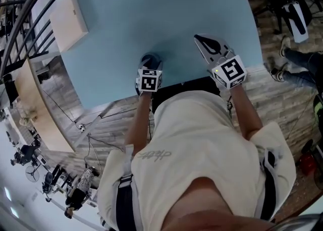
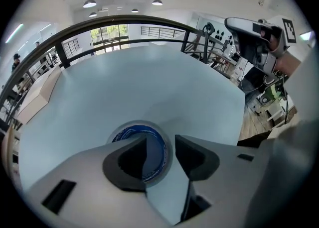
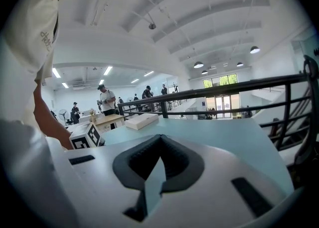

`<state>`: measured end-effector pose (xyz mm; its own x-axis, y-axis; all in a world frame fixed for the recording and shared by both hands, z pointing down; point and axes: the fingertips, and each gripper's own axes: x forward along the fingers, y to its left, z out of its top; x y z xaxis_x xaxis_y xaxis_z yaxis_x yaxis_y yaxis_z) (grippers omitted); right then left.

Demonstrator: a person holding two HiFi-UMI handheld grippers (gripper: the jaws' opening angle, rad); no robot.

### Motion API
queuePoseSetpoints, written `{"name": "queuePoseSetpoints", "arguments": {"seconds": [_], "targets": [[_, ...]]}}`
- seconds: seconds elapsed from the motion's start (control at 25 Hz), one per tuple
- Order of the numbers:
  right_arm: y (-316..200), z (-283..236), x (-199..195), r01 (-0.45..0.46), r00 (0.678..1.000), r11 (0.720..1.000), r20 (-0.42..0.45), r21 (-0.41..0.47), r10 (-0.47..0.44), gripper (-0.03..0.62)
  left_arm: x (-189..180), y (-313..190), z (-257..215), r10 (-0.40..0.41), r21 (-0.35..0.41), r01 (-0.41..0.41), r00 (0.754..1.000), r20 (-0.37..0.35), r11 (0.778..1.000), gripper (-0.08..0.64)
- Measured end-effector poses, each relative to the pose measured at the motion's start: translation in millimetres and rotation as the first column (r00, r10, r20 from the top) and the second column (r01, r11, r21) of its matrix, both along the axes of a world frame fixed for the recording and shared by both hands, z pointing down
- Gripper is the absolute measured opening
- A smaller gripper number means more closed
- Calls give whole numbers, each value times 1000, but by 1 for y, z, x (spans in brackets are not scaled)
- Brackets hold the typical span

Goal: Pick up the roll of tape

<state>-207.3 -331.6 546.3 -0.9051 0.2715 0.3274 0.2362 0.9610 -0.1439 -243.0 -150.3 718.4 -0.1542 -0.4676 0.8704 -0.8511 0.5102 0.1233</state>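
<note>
A roll of tape (image 2: 156, 153) with a blue inside and pale rim lies flat on the light blue table (image 1: 151, 8), close to its near edge. In the head view the roll (image 1: 150, 59) peeks out just beyond my left gripper (image 1: 149, 67). That left gripper (image 2: 160, 145) is open and straddles the roll's wall: one jaw stands in the hole, the other outside the rim with a gap of table showing. My right gripper (image 1: 206, 43) hovers over the table to the right, apart from the roll. Its jaws (image 3: 159, 141) are shut with nothing between them.
A flat pale box (image 1: 68, 20) rests on the table's far left corner, also in the right gripper view (image 3: 142, 120). A dark railing (image 1: 30, 18) runs along the left. Wooden floor and cables lie below the table's near edge. People stand far off (image 3: 105, 100).
</note>
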Motion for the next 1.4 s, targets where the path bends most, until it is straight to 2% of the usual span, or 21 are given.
{"name": "queuePoseSetpoints", "arguments": {"seconds": [0.16,0.4,0.52,0.64,0.84,1.08,1.4], "targets": [[-3,4,0,4,1000,1000,-11,-13,-4,6,8,4,12,22,-60,-23,999,-24,998,195],[-8,13,-3,14,999,1000,-29,-28,-15,6,12,6,23,44,-109,-49,998,-45,993,181],[-11,16,-2,13,999,999,-36,-39,-14,6,13,7,25,54,-137,-59,998,-41,989,116],[-15,18,-2,9,999,999,-42,-50,-11,6,14,3,27,67,-154,-72,997,-41,985,92],[-15,21,-6,12,999,998,-47,-61,-15,6,11,-1,28,50,-148,-57,997,-54,987,74],[-13,17,-12,18,999,998,-37,-55,-20,6,6,-1,20,34,-135,-38,999,-33,990,61],[-4,5,-20,19,1000,999,-13,-37,-20,6,-6,-6,0,0,-66,-3,999,-36,998,55]]}}
